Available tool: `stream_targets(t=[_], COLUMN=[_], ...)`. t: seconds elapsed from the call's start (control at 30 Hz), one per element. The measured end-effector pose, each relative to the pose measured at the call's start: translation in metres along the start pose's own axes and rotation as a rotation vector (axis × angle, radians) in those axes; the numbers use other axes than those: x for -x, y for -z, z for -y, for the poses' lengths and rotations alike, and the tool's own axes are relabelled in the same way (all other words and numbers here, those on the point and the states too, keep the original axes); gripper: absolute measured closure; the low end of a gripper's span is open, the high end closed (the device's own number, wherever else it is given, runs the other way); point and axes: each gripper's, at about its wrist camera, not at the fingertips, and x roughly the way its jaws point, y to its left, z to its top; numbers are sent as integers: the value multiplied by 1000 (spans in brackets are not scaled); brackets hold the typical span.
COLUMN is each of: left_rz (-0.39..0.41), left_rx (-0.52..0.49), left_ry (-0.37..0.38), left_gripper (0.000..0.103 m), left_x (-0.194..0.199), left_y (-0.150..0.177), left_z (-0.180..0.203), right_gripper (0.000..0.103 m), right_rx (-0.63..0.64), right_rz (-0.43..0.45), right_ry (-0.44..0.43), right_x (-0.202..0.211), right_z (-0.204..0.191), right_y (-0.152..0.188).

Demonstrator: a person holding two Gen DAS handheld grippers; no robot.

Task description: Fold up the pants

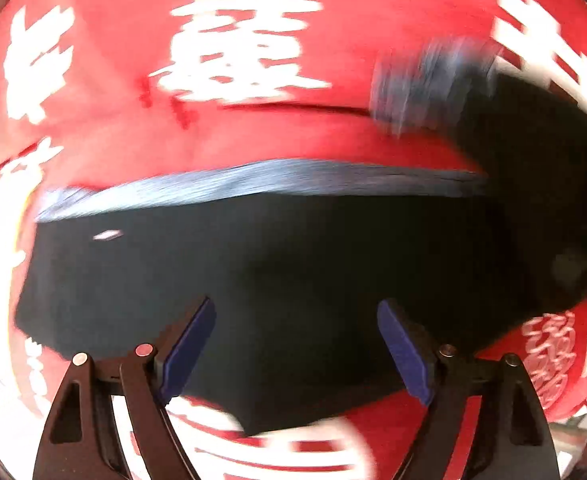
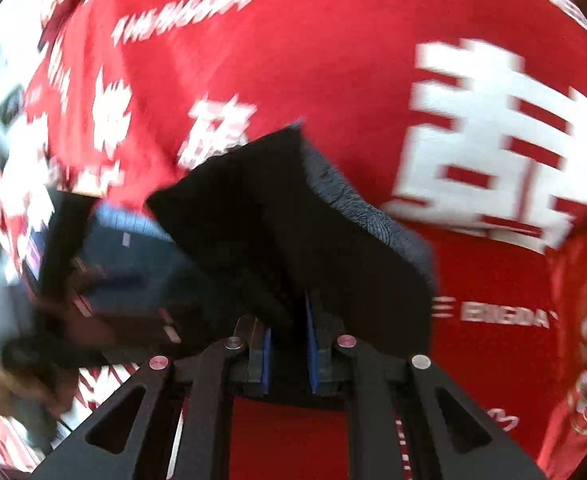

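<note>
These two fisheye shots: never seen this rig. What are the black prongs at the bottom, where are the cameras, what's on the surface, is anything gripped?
The black prongs are hand-held two-finger grippers, one in each of a person's hands; no robot arm is involved. Each gripper carries a camera looking forward along its own fingers, so each picture shows its own gripper at the bottom edge.

The surface is covered by a red cloth with white printed characters. On it lie dark navy pants with a lighter blue ribbed waistband.

In the left wrist view, the left gripper hangs over the pants with its blue pads wide apart and nothing between them. In the right wrist view, the right gripper has its pads nearly together, pinching a fold of the pants and lifting it off the cloth. Both pictures are motion-blurred.
</note>
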Motion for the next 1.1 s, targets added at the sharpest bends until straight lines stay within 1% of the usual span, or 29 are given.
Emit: stream_targets(t=[0.03,0.07,0.1,0.13,0.17,0.2,0.23,0.27,0.3,0.33,0.37,0.4,0.43,0.47,0.5,0.57,0.6,0.63,0.67,0.77,0.83,0.9,0.97,1.03,1.1], left_rz=[-8,-28,-42,-53,-66,-72,-77,-81,-82,-85,-87,-88,-87,-85,-86,-100,-120,-145,-158,-167,-155,-135,-128,-131,-141], left_rx=[21,54,76,95,117,122,124,119,113,105,100,95,92,87,78,54,36,20,15,4,4,9,4,-17,-42], left_ry=[-18,-45,-57,-63,-72,-77,-79,-75,-69,-56,-39,-6,29,74,123,214,259,290,303,322,320,320,326,320,304], left_gripper=[19,19,19,19,19,19,19,19,19,19,19,19,19,19,19,19,19,19,19,19,19,19,19,19,19], left_x=[-3,-9,-12,-15,-19,-26,-27,-29,-27,-28,-29,-27,-26,-21,-15,-17,-18,-23,-26,-34,-26,-20,-20,-22,-29], left_y=[4,7,9,11,14,18,19,21,24,23,21,19,17,13,10,0,-4,-7,-9,-14,-12,-14,-19,-21,-21], left_z=[-16,-41,-56,-69,-85,-93,-97,-103,-103,-103,-99,-93,-91,-80,-70,-53,-40,-30,-23,-7,2,9,13,20,27], right_gripper=[81,79,78,76,72,70,67,58,56,56,55,54,54,51,49,48,48,48,48,49,49,48,48,49,49], right_rx=[43,105,157,224,273,331,366,369,332,268,222,150,31,-52,-225,-499,-615,-693,-761,-856,-924,-962,-1003,-1044,-1047], right_rz=[-38,-96,-142,-195,-228,-245,-231,-214,-199,-191,-188,-180,-163,-153,-138,-135,-140,-139,-134,-120,-91,-70,-85,-98,-95], right_ry=[22,71,124,197,254,321,355,332,259,138,63,-12,-81,-120,-200,-311,-351,-381,-412,-459,-509,-535,-553,-581,-582], right_x=[-18,-44,-66,-88,-101,-110,-109,-101,-88,-74,-65,-55,-44,-42,-40,-49,-55,-60,-64,-68,-69,-75,-80,-84,-82], right_z=[-17,-41,-58,-77,-87,-101,-109,-114,-115,-112,-109,-99,-81,-74,-46,-6,13,26,38,55,62,65,72,73,70], right_y=[3,10,17,26,33,39,45,47,47,46,45,40,38,37,38,47,53,59,66,80,89,93,97,104,106])
